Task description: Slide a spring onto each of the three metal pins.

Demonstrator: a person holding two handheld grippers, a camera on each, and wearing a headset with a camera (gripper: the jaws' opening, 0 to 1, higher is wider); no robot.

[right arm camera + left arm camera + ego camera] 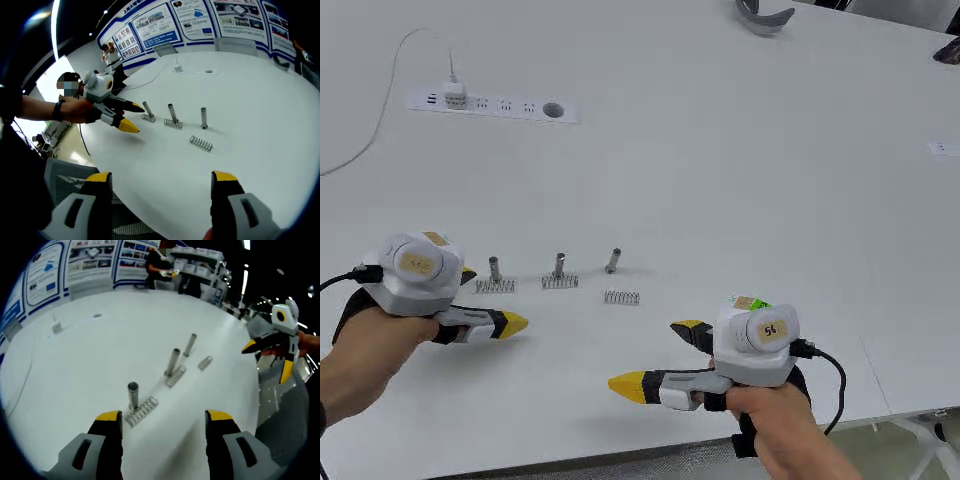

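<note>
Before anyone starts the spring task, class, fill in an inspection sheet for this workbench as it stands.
Surface: white table, plain.
Job's things: three metal pins standing in a row; three springs lying by their bases, none on a pin.
Clutter: power strip; grey curved part at the far edge.
Tools: left tool and right tool both open, holding nothing.
Cables: white cord from the strip; black cable at each tool.
Surroundings: poster boards; a person standing.

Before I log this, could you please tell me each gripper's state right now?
Left gripper: open, holding nothing.
Right gripper: open, holding nothing.
</note>
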